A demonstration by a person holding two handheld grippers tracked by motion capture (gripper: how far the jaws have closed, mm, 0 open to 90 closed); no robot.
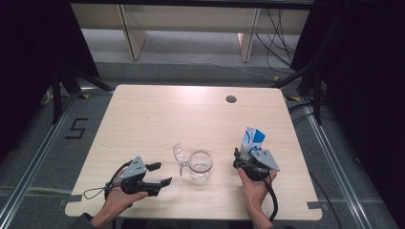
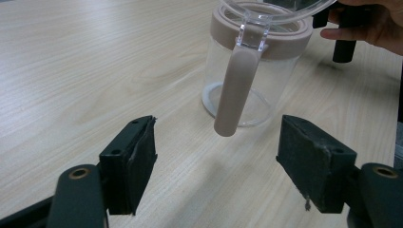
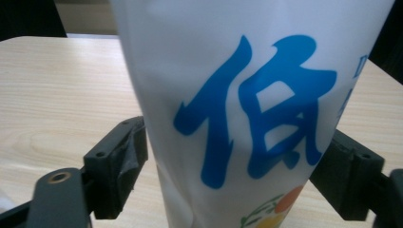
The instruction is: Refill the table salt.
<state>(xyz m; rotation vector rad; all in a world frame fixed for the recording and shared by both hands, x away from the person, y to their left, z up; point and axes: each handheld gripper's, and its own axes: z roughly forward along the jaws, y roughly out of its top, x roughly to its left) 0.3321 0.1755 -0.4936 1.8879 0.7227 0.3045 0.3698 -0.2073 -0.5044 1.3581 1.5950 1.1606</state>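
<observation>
In the high view, a clear pitcher (image 1: 200, 165) is seen standing on the bench (image 1: 153, 114) near the front edge, its lid (image 1: 179, 158) flipped open toward the left. The left gripper (image 1: 160, 174) is held just to the left of it, jaws spread wide and nothing between them. The right gripper (image 1: 241, 158) is held to the right of the pitcher, closed around a white and blue carton (image 1: 251, 140) that stands upright. A pour into the pitcher is judged to be the work in hand; the carton would have to be carried over the rim, and a spill onto the bench could be caused by tilting it too soon.

In the left gripper view, the pitcher's brownish handle (image 2: 235, 90) is seen hanging between and beyond the open jaws, not yet touched. If the jaws were closed from here, the handle could be missed or clipped at its free lower end, and the light, empty pitcher could be pushed or tipped. The raised lid could also be knocked by the carton.

In the right gripper view, the carton (image 3: 247, 109) is seen pressed between the two jaws, its wall appearing narrowed where the pads bear on it. Too hard a squeeze could buckle the carton and force liquid out of its top; too light a hold could let it slip during tilting.
</observation>
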